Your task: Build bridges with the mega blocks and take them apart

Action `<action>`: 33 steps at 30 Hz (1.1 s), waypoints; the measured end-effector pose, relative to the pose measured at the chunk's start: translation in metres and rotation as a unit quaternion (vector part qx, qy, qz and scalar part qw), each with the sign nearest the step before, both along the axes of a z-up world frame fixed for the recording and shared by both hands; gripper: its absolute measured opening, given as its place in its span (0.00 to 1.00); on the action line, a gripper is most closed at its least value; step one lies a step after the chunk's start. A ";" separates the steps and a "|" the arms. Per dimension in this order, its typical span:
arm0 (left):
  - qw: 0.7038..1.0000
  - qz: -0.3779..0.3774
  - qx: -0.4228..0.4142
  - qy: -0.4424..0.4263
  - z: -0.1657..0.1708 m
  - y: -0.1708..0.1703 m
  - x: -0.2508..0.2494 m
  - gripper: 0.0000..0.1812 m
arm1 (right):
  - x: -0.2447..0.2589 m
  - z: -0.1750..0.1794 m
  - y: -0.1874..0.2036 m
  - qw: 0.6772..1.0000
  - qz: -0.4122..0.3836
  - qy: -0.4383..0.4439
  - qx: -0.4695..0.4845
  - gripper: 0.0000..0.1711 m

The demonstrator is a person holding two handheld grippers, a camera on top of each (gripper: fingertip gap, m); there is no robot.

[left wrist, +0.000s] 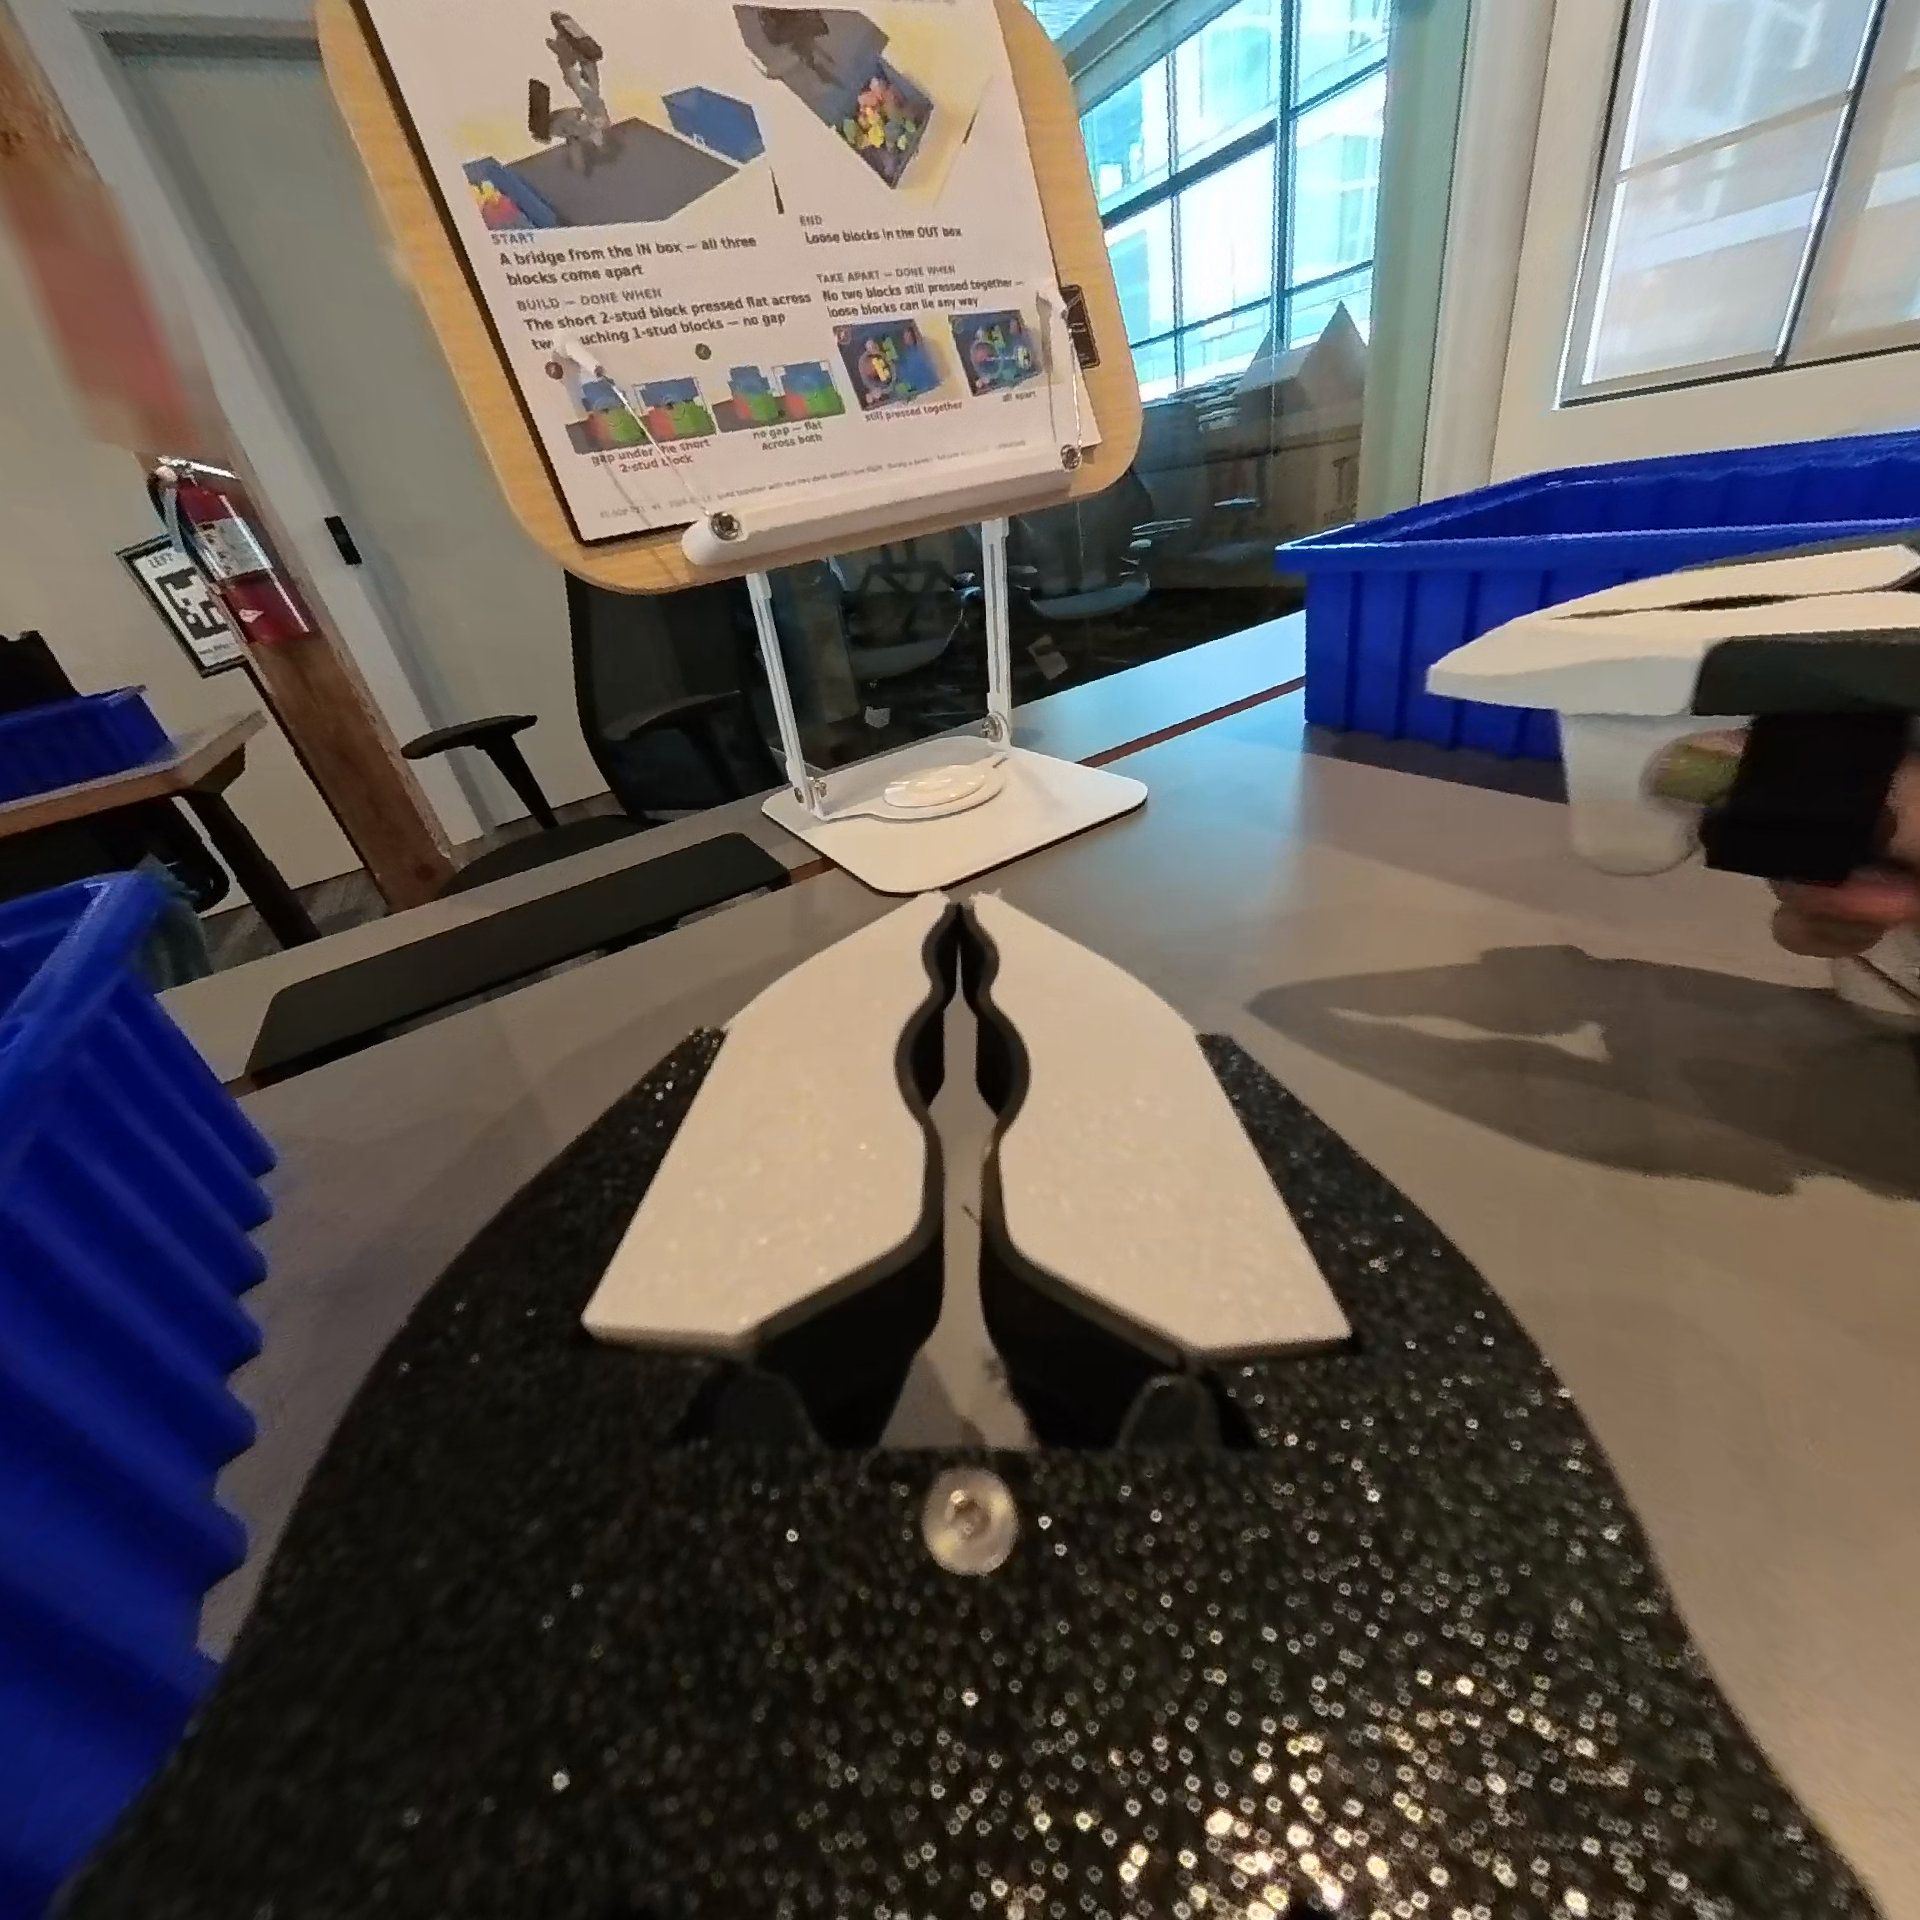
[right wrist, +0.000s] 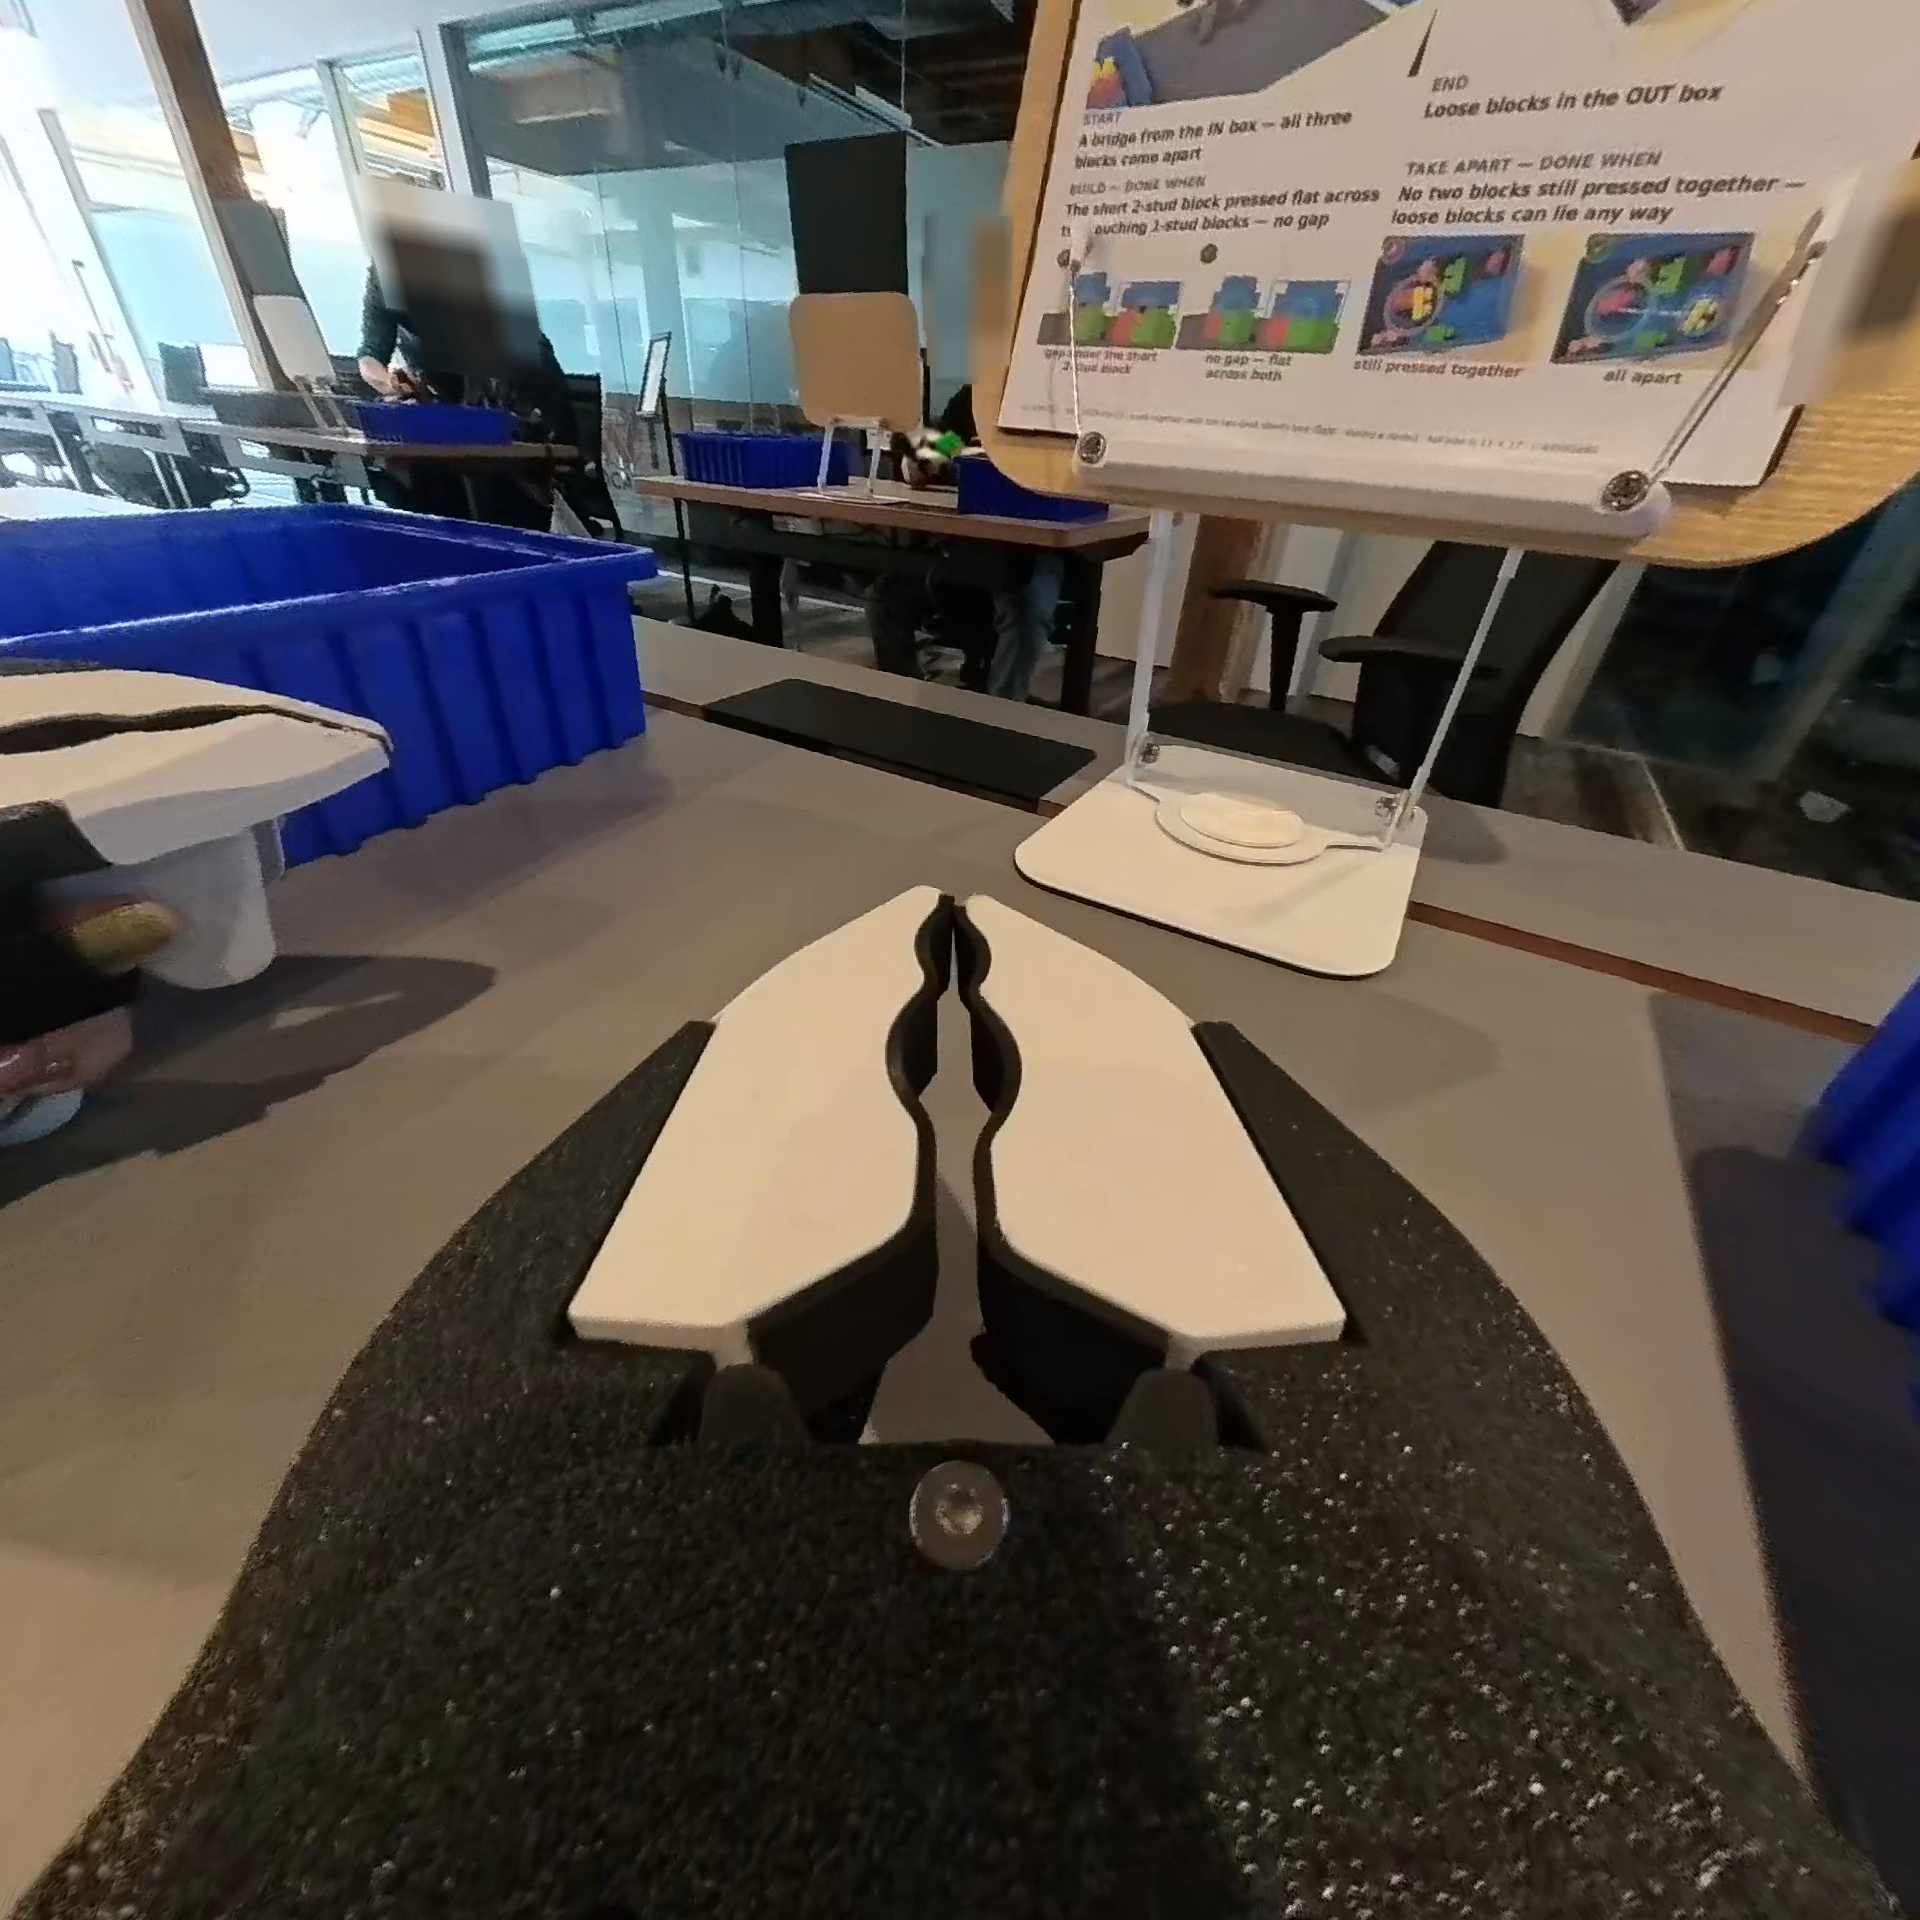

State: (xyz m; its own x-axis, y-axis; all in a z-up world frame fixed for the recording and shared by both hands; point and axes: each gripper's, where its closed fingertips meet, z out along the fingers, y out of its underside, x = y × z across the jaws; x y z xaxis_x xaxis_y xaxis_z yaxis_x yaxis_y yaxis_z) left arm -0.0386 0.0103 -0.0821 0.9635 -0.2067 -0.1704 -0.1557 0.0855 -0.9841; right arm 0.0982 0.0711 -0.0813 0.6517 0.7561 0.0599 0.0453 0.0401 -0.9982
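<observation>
**Grippers closed and empty above a bare desk, no blocks in sight**

Left wrist view: the left gripper (left wrist: 961,914) fills the lower centre of the frame, its two white fingers (left wrist: 790,1143) drawn together so the tips meet, with only a thin wavy slit between them farther back. Nothing is held. It points straight up the frame over the grey desk (left wrist: 1351,1195), toward the white base of a document stand (left wrist: 956,821) whose wooden board carries a printed instruction sheet (left wrist: 748,249) at upper centre. At the right edge, the right gripper (left wrist: 1455,675) reaches in level, pointing left, fingers also together; a hand (left wrist: 1839,914) grips its black handle from below. One blue bin (left wrist: 1558,623) stands behind it at the right, another blue bin (left wrist: 114,1195) rises along the left edge. A black mat (left wrist: 520,945) lies flat at centre left. No mega blocks show in this view; the bins' insides are hidden.

Right wrist view: the right gripper (right wrist: 951,909) sits at lower centre, its white fingers (right wrist: 779,1143) together at the tips and clamped on nothing, aimed up the frame at the stand's base (right wrist: 1226,873). The left gripper (right wrist: 364,743) enters from the left edge, level and pointing right, fingers closed, with the holding hand (right wrist: 42,1060) blurred beneath it. A blue bin (right wrist: 416,644) stands behind it at centre left; a sliver of the other bin (right wrist: 1870,1143) shows at the right edge. Blocks are not visible here either.
</observation>
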 end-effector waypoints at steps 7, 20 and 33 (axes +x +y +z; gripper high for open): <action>1.000 0.002 0.010 0.005 0.002 -0.002 0.000 0.00 | 0.001 0.002 -0.001 1.000 0.000 -0.002 0.011 0.05; 1.000 0.021 0.016 0.012 0.003 -0.001 -0.004 0.07 | 0.003 0.005 0.002 1.000 -0.009 0.015 0.016 0.21; 0.999 0.026 0.016 0.010 0.003 -0.001 -0.005 0.00 | 0.001 -0.001 0.000 1.000 -0.003 -0.005 0.010 0.00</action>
